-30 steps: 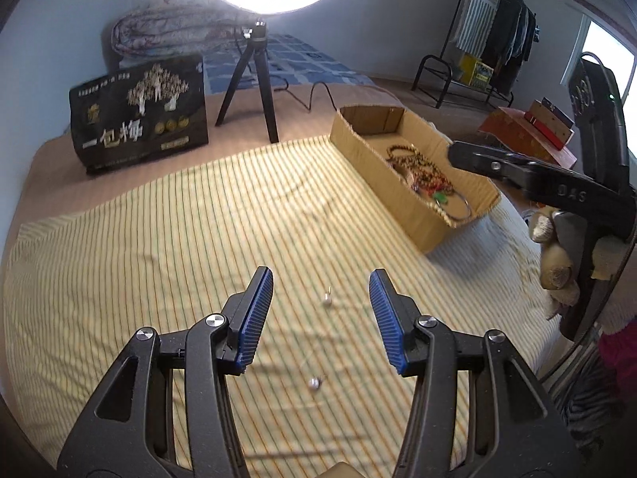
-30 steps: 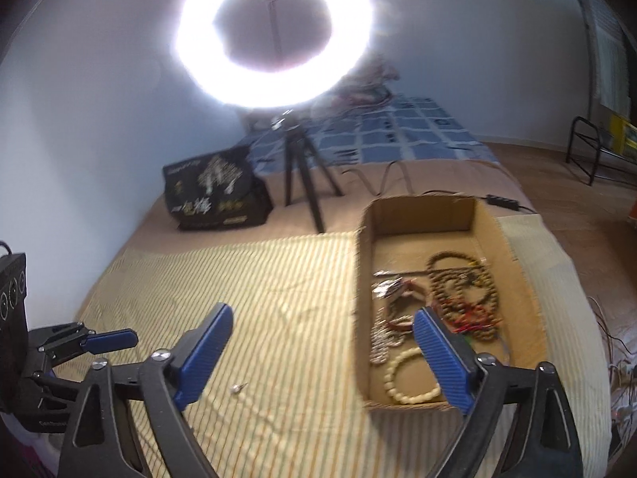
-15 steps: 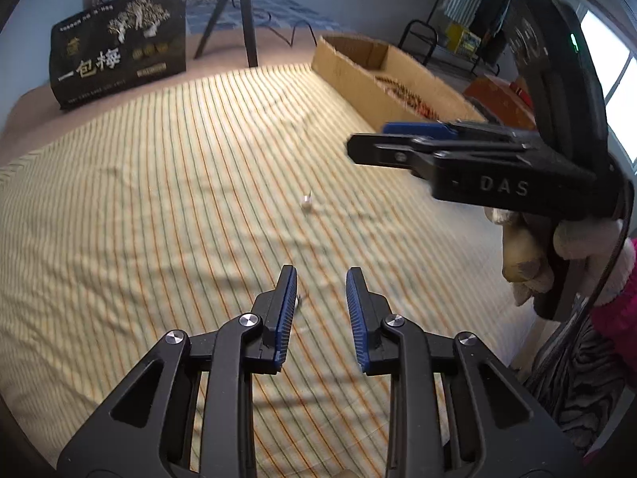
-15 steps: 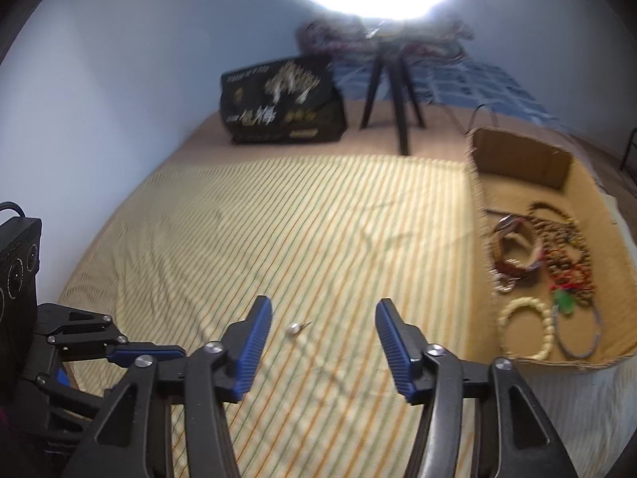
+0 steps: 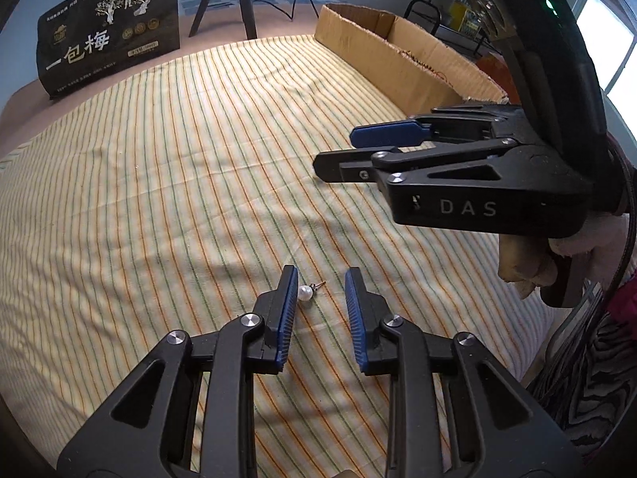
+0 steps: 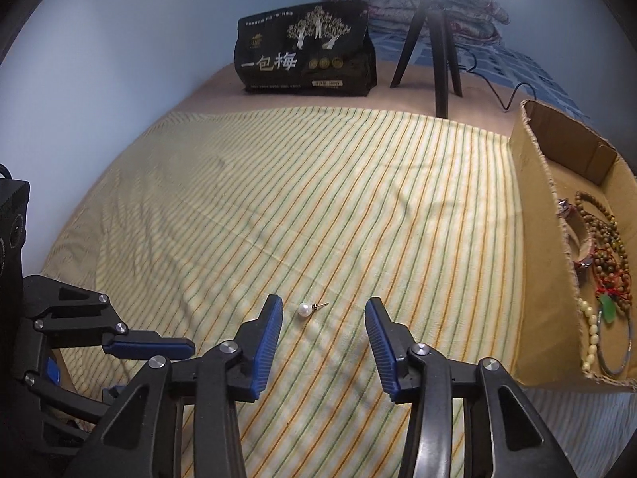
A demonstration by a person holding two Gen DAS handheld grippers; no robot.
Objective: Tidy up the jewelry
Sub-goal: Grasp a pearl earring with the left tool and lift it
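A pearl earring (image 5: 305, 291) lies on the striped cloth (image 5: 159, 183) between your left gripper (image 5: 321, 298) jaws, by the left pad. Another pearl earring (image 6: 304, 310) lies between your right gripper (image 6: 323, 324) jaws. Both are closing and grip nothing yet.

Two pairs of black tongs with blue ribbed pads: the left tongs (image 5: 320, 275) and the right tongs (image 6: 324, 302), both closing. Two white pearl stud earrings, one pearl stud (image 5: 305, 291) between the left pair, the other pearl stud (image 6: 304, 310) between the right. One open brown cardboard box (image 6: 533, 219). In it are one cream bead bracelet (image 6: 589, 330), one thin metal bangle (image 6: 629, 342), one green pendant (image 6: 608, 307) and several brown bead strands, too tangled to count. One yellow striped cloth (image 6: 318, 199), one black printed bag (image 6: 306, 51), one black tripod (image 6: 434, 40).
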